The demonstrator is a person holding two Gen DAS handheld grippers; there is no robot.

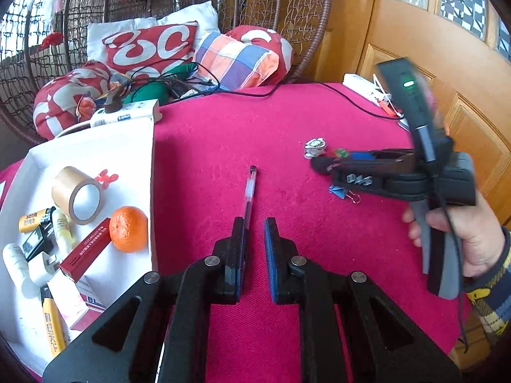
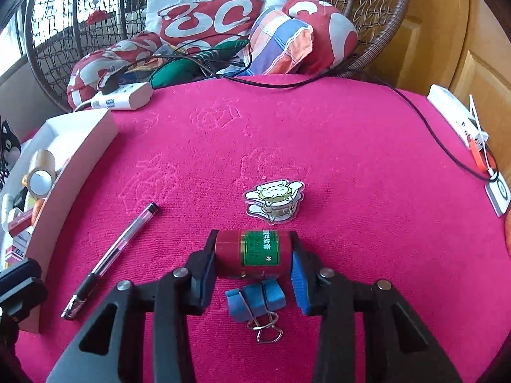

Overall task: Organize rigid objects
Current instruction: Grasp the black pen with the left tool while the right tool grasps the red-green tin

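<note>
A clear black-capped pen (image 1: 249,188) lies on the pink cloth, and its near end runs behind the left finger of my left gripper (image 1: 254,221). That gripper's jaws stand shut to a narrow gap with nothing in it. My right gripper (image 2: 253,234) is shut on a small red tin with a green label (image 2: 254,253), one pad on each end. Blue binder clips (image 2: 255,300) lie just under the tin, and a cartoon charm (image 2: 274,201) lies beyond it. In the left wrist view the right gripper (image 1: 322,164) is blurred at the right, over the clips (image 1: 340,191).
A white box (image 1: 152,166) at the left holds a tape roll (image 1: 76,199), an orange (image 1: 128,229), a red carton (image 1: 86,252) and several small items. A power strip (image 2: 121,99) and black cable (image 2: 431,134) lie at the back. A hand (image 1: 472,239) grips the right tool.
</note>
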